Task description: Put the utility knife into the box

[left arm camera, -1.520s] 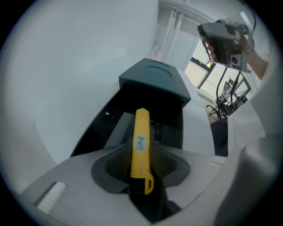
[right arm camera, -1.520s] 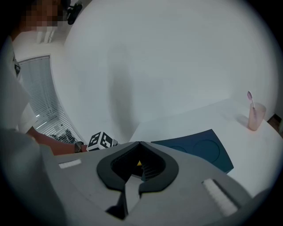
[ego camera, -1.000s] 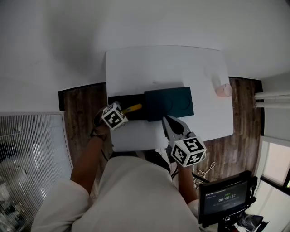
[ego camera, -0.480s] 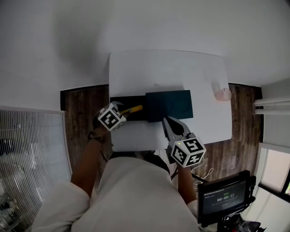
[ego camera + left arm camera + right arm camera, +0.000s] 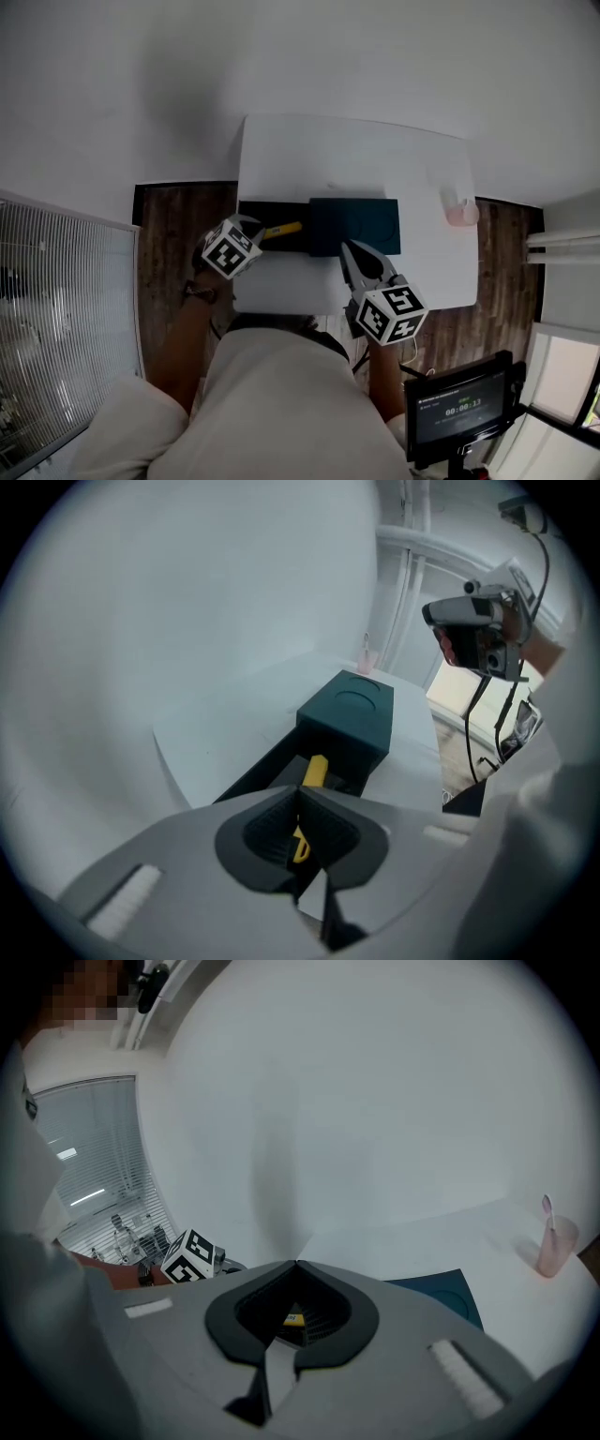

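The yellow utility knife [image 5: 282, 229] lies in the open left part of the black box [image 5: 251, 212], its far end by the dark teal lid [image 5: 357, 225]. My left gripper [image 5: 255, 227] hovers just left of the knife. Its jaws have just been closing and now meet at the tips with nothing between them. In the left gripper view the knife [image 5: 315, 770] shows beyond the shut left gripper [image 5: 298, 787], inside the box [image 5: 251, 776]. My right gripper [image 5: 346, 247] is shut and empty near the lid's front edge. The right gripper view shows the right gripper [image 5: 297, 1262] with tips together.
The box sits on a white table [image 5: 375, 159]. A pink cup [image 5: 460, 211] stands at the table's right edge. A screen on a stand [image 5: 456, 413] is at the lower right, over a wooden floor [image 5: 173, 234]. White blinds [image 5: 56, 309] fill the left.
The left gripper has drawn back from the knife toward the table's left edge and its jaws have closed empty. The knife stays in the box. The right gripper has kept still.
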The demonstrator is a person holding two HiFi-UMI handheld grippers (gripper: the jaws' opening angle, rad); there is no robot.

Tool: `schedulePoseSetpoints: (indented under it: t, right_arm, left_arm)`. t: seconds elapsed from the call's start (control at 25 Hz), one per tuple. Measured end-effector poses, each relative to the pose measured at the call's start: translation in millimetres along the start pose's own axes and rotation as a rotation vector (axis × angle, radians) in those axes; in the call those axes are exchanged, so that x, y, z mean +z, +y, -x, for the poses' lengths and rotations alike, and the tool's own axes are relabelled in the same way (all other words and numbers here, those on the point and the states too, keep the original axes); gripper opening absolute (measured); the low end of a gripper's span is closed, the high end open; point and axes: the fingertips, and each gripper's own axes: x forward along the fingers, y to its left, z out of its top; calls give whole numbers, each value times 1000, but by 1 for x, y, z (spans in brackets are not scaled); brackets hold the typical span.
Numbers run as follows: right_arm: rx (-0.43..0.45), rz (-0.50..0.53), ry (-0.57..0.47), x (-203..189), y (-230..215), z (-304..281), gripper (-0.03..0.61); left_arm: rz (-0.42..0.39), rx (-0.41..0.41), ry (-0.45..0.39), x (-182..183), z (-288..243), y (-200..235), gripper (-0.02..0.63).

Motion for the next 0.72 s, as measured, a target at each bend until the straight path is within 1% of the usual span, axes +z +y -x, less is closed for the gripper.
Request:
schedulePoseSetpoints:
  t: [0.16, 0.28, 0.44, 0.72]
  right_arm:
    - [14, 24, -18, 8, -1, 0, 2]
    - [25, 52, -39, 18, -3, -4, 2]
    - [35, 89, -62, 33, 4, -8, 2]
    - [54, 146, -103, 60, 14, -14, 2]
  left_arm:
    - [8, 46, -51, 8, 8, -4, 0]
    - [12, 88, -120, 21, 14, -4, 0]
    - [36, 125, -219, 36, 30, -4, 0]
    - [21, 188, -373, 70, 63, -3, 0]
